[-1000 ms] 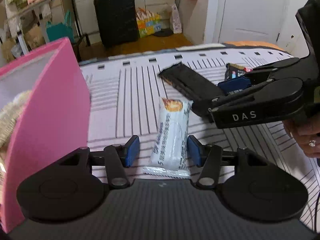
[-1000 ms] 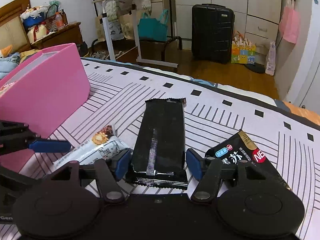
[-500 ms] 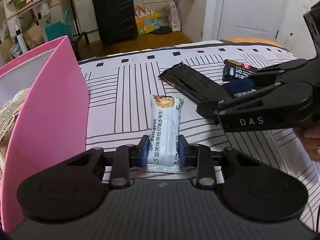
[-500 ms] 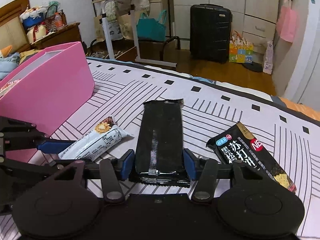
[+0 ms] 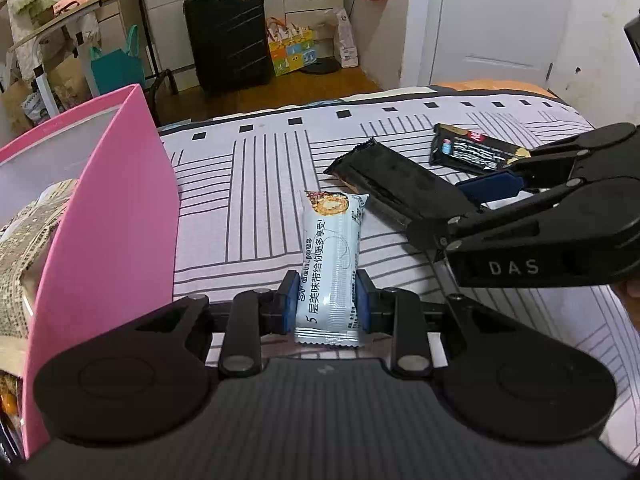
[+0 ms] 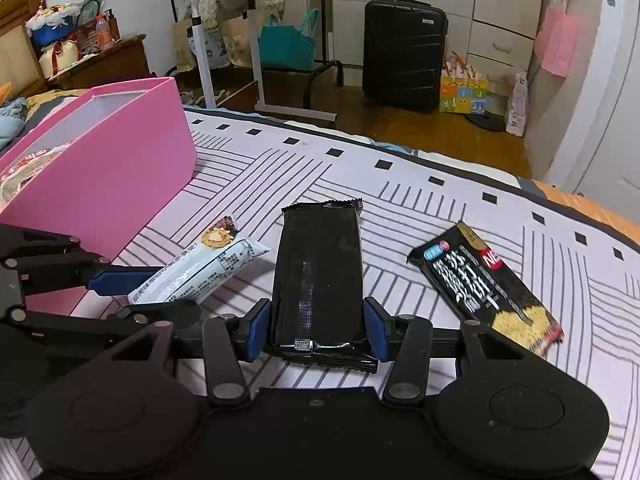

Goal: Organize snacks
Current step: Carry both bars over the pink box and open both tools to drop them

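Snacks lie on the striped bedspread (image 6: 440,208) beside the pink box (image 6: 120,168): our left gripper (image 5: 327,300) pinches the white wafer packet (image 5: 330,256), our right gripper (image 6: 318,328) clamps the black packet (image 6: 318,264), both near-end grips, presumably for boxing.

Box (image 6: 120,168) sat frame left; three snack packs (image 6: 320,272) lay side by side on bedspread (image 6: 400,208), centre-right.

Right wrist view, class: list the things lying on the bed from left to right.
pink box → white snack bar → plain black snack pack → black cracker pack with white lettering.
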A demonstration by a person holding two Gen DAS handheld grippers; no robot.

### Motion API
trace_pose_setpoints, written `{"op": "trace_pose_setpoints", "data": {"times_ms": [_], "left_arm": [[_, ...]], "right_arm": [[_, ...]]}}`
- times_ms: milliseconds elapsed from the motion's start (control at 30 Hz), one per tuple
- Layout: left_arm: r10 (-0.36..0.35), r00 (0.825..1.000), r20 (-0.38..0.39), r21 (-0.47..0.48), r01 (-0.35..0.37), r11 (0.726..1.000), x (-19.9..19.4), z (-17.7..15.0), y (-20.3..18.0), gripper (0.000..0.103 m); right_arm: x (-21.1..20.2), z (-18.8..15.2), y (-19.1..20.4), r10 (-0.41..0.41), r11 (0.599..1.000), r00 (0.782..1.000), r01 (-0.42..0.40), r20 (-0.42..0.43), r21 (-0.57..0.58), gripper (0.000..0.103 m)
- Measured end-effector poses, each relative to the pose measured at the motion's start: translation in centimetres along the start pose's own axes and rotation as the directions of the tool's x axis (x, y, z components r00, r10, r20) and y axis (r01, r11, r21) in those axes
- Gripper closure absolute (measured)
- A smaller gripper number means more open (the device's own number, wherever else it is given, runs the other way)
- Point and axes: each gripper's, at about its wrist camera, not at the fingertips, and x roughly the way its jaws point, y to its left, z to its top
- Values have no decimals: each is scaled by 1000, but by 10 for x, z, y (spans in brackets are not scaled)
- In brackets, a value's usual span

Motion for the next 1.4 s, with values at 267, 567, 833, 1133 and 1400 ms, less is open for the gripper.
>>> {"op": "trace_pose_setpoints", "data": {"times_ms": [267,567,833,1133,1400], "left_arm": [[-1,1000,2,13,1,1000,-25,-10,-5,75],[-4,997,-80,26,6,1000,-76,-17,-12,75],[-57,996,-68,-2,57,998,-138,-27,-7,75],[-46,999,-22,-23,46,999,-203,-51,12,75],[12,997,70,-59,-8,998,-262,-53,44,75]], "right_arm": [[-28,-7,5,-78,996,996,79,-30,37,49],[-70,-22,14,-65,987,997,70,-40,145,49],[-140,-32,54,14,991,997,-24,79,130,49],[-181,-55,104,46,988,997,-55,67,147,49],[-222,-40,121,106,989,986,-118,131,90,49]]}}
